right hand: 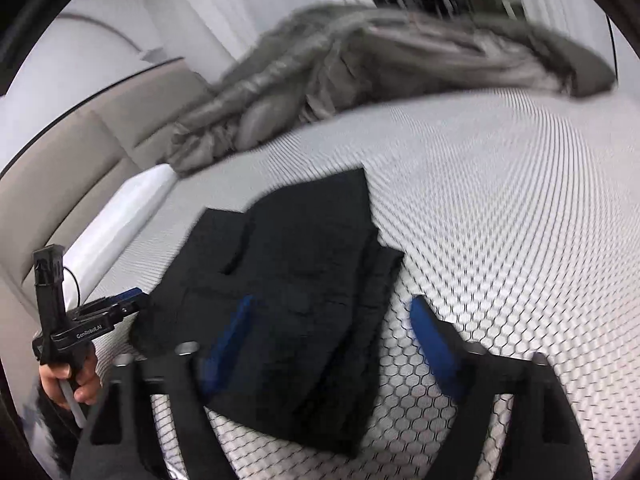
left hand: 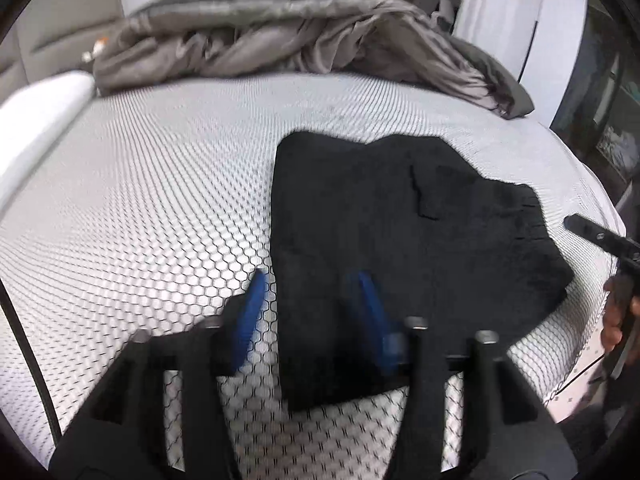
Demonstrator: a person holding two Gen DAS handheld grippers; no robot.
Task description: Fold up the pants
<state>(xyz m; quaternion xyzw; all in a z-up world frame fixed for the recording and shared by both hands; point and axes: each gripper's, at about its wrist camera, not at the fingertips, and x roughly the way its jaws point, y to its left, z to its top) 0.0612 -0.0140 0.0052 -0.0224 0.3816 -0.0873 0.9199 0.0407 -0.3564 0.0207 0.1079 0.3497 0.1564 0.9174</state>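
Left wrist view: black pants (left hand: 404,220) lie folded in a compact stack on a bed's honeycomb-patterned mattress (left hand: 140,200), a rumpled grey blanket (left hand: 300,28) heaped behind. The left claw (left hand: 310,284) hangs above the stack's near left edge, blue pads parted, nothing pinched between them. The right claw (left hand: 596,236) enters at the frame's right edge.

Right wrist view: the right claw (right hand: 332,320) hovers over the pants' (right hand: 288,264) right edge, spread wide and empty. At lower left, a hand (right hand: 66,380) grips the left claw (right hand: 124,300) beside the pants.
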